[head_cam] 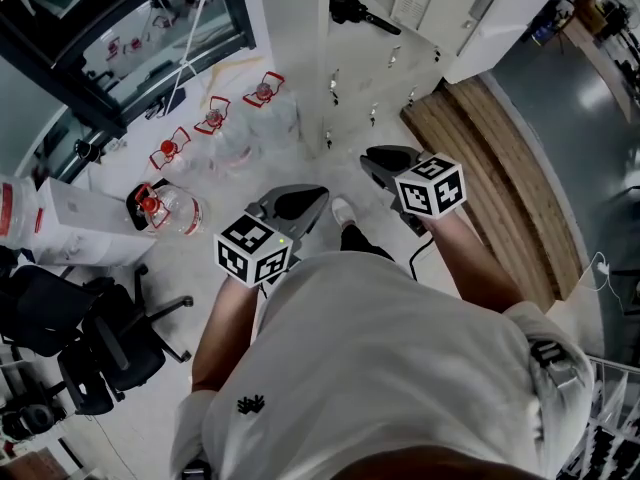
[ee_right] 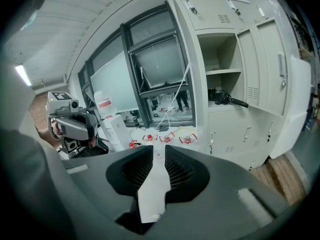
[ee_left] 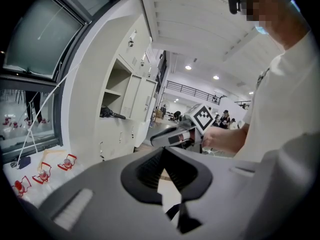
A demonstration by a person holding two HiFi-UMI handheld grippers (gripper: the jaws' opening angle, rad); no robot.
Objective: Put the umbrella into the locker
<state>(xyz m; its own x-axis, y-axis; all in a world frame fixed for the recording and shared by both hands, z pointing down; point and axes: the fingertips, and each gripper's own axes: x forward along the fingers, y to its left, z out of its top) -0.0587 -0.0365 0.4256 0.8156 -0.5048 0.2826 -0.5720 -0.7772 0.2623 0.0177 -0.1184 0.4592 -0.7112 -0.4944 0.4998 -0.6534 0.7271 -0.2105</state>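
1. The folded black umbrella lies on the bottom of the open compartment in the cream metal locker bank. It sits under a shelf, with one end poking past the front edge. In the head view it is at 12 o'clock from both grippers and well apart from them.
2. The left gripper has its jaws closed tip to tip, with nothing between them.
3. The right gripper has its jaws drawn together to a thin slit and holds nothing. In the head view it is at 2 o'clock from the left one.
4. The pale open locker door stands swung out at 1 o'clock from the right gripper, above a brown wooden plank strip that runs down toward 4 o'clock.
5. Three clear bottles with red handles stand in a row on the pale floor, at 10 to 11 o'clock from the left gripper.
6. A large clear water jug with a red cap lies at 9 o'clock, just beside a white box.
7. A black office chair stands at 8 o'clock.
8. The person's white shoe is on the floor between the two grippers.
9. A dark-framed window adjoins the locker bank at 10 o'clock.
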